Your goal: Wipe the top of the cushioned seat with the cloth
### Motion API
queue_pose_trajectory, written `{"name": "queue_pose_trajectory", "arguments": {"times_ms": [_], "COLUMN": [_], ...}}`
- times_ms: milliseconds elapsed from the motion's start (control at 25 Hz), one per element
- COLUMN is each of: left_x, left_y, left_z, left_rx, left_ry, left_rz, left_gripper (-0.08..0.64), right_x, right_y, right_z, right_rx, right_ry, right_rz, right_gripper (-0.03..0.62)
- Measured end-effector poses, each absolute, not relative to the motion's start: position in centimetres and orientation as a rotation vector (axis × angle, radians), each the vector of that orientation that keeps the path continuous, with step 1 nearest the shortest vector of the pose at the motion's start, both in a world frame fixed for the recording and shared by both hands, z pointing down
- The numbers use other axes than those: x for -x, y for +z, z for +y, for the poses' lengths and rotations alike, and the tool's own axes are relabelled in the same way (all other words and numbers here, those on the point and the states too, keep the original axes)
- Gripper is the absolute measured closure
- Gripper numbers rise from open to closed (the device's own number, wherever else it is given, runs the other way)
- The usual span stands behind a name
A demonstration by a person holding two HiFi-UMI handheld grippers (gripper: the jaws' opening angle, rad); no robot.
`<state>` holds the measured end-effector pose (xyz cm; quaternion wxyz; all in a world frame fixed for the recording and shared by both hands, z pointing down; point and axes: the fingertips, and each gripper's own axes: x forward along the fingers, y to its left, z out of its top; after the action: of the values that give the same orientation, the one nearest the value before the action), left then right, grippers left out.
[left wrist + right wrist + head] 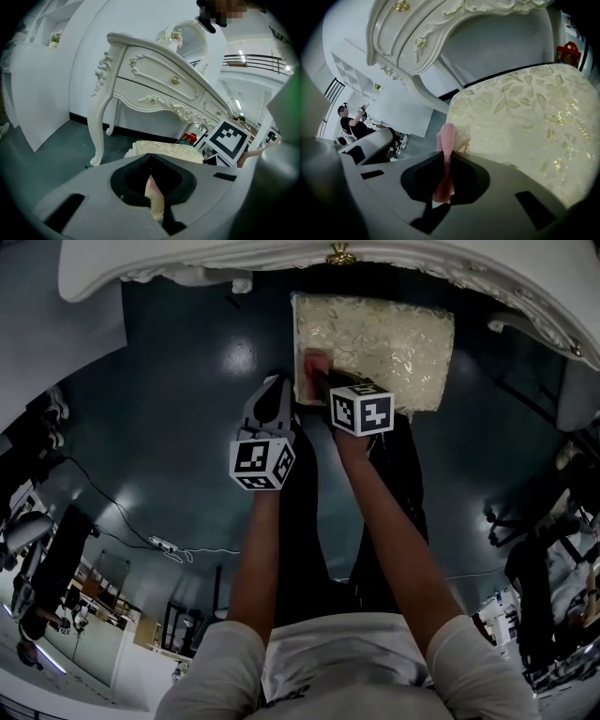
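Head view, seat: the cream, leaf-patterned cushioned seat (pixel 384 338) stands on the dark floor (pixel 169 381), just below the white carved dressing table (pixel 234 259).
Head view, cloth: the pink knitted cloth (pixel 313 365) lies on the seat's left edge, at the tips of the right hand-held gripper (pixel 325 382). The left hand-held gripper (pixel 275 395) is just beside it, off the seat.
Left gripper view, jaws: the left hand-held gripper (pixel 152 180) is pressed together on a pale pink strip, which we take to be an end of the cloth (pixel 155 199). The seat (pixel 164 151) lies ahead.
Right gripper view, jaws: the right hand-held gripper (pixel 446 164) is pinching the cloth (pixel 446 136), bunched upright at the seat's near corner. The seat's top (pixel 520 117) stretches away to the right.
Step in hand: we judge the wipe to be at its start, at the left edge.
Doing it well: we would keep both pinches firm and lay the cloth flat, not bunched. We would press lightly and draw straight, overlapping strokes towards the far right edge, with the jaw tips kept off the brocade threads.
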<state>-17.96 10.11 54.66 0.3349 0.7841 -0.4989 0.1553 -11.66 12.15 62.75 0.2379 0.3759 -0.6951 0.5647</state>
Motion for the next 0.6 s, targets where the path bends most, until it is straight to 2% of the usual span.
{"name": "queue_pose_trajectory", "arguments": {"times_ms": [600], "left_x": [3.9], "left_y": [55.1], "left_z": [10.2], "left_rx": [-2.126], "left_ry": [0.441], "left_rz": [-1.14], "left_gripper": [0.548], "right_x": [-4.0], "right_y": [62.3], "right_z": [13.6], "right_rx": [-1.194], "right_ry": [1.594], "right_rz": [-1.836], "right_gripper": [0.565]}}
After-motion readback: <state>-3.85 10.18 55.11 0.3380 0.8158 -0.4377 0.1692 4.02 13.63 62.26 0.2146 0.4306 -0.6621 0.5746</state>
